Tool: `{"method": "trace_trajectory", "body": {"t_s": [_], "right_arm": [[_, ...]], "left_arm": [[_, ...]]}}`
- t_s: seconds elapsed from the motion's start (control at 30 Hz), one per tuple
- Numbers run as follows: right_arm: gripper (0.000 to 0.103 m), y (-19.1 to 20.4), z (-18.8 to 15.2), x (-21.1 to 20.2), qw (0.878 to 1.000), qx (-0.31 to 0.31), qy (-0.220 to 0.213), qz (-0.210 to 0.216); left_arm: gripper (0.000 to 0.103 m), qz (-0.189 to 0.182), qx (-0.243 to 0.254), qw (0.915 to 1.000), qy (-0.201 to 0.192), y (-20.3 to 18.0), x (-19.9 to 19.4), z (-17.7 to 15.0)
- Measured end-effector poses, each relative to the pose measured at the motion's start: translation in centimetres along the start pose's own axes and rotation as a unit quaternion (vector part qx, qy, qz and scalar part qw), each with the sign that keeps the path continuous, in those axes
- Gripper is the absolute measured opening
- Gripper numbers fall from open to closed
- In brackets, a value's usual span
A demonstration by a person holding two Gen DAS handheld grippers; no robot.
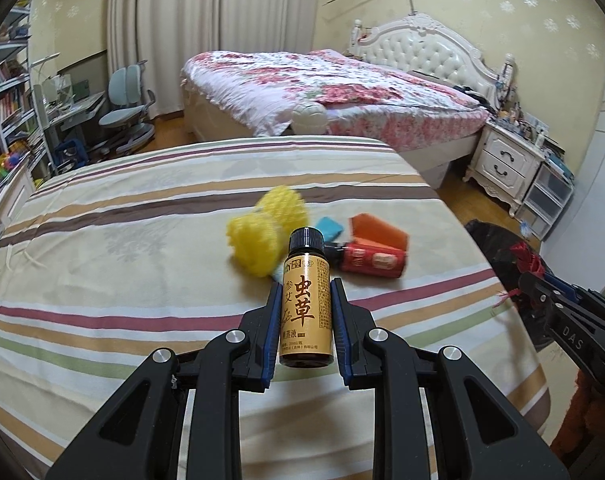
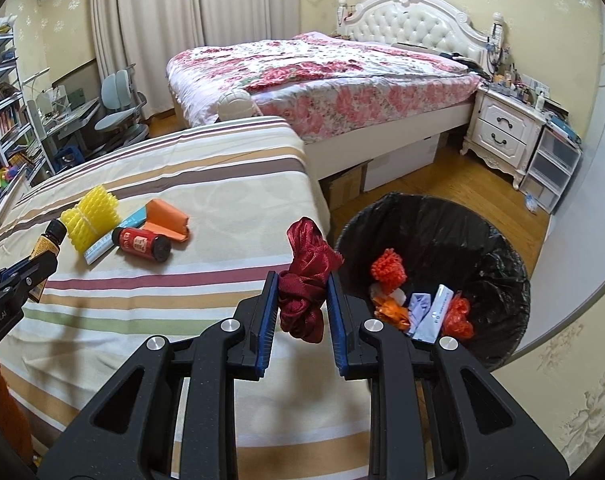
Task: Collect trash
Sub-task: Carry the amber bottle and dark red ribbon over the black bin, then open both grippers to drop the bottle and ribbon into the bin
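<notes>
The left gripper [image 1: 305, 286] is clamped on an upright orange-labelled bottle [image 1: 305, 300] at the centre of its view. The right gripper [image 2: 302, 280] pinches a dark red cloth scrap [image 2: 307, 276], with the black-lined trash bin [image 2: 498, 240] at right. On the striped bed [image 2: 206, 184], upper left, lie a yellow foam piece [image 2: 89, 216] and a red bottle [image 2: 141, 243].

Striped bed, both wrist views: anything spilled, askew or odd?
Nothing spilled or damaged. The red bottle lies on its side on the striped bed beside the yellow foam net and orange pouch, just litter awaiting pickup. The bin stands upright, liner in place.
</notes>
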State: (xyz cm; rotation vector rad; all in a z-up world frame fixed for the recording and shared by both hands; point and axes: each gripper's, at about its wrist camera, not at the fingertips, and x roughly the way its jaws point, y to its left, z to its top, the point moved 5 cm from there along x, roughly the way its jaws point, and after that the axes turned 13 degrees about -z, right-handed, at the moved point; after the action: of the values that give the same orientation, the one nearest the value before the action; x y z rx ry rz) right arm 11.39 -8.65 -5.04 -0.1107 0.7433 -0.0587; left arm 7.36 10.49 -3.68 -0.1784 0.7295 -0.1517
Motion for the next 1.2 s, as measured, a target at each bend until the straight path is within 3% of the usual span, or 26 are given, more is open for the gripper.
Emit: {"method": "trace_trajectory", "body": {"t_s": [0.57,1.2], "right_arm": [[0.023,-9.1,0.0,1.5,0.996,0.064,0.000,-0.063],[0.023,-15.0,0.1,4.9,0.990,0.105,0.016,-0.097]], "left_arm": [[0.025,-0.072,0.086,0.9935,0.017,-11.2,4.3,0.8],[0.025,-0.097,0.147,0.9839,0.032,-19.0,9.8,1.9]]}}
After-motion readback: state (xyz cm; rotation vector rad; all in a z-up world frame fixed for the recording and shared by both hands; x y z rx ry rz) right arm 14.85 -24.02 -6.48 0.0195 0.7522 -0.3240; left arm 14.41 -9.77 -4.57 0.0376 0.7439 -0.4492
